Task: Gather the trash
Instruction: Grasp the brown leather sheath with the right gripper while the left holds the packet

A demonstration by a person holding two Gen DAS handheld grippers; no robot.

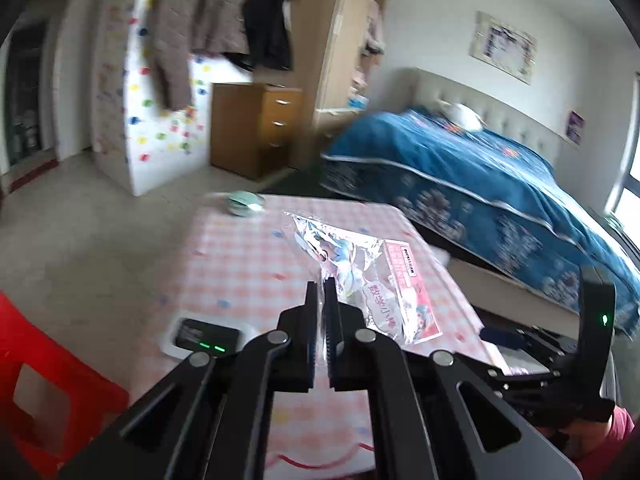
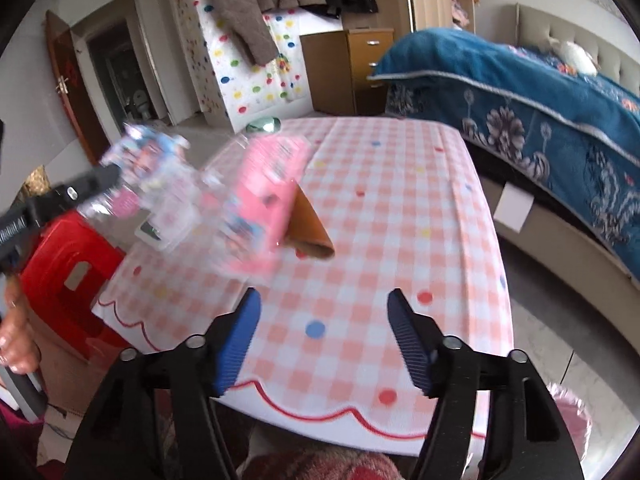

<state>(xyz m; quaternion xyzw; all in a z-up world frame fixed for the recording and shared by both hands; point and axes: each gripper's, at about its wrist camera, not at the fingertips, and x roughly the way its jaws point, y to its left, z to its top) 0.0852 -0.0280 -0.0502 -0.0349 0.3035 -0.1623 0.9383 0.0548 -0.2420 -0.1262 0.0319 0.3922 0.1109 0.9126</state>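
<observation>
Crinkly plastic wrapper, seemingly pinched by left hand-held gripper.

Glossy crinkled plastic wrapper; smooth checked tablecloth; matt brown paper cone.

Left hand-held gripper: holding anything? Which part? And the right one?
The left hand-held gripper is shut on the plastic wrapper, pinching its clear edge at the end away from the pink label. The right hand-held gripper is open, holding nothing.

A paper cone lies on the table; the bed stands to its right.
</observation>
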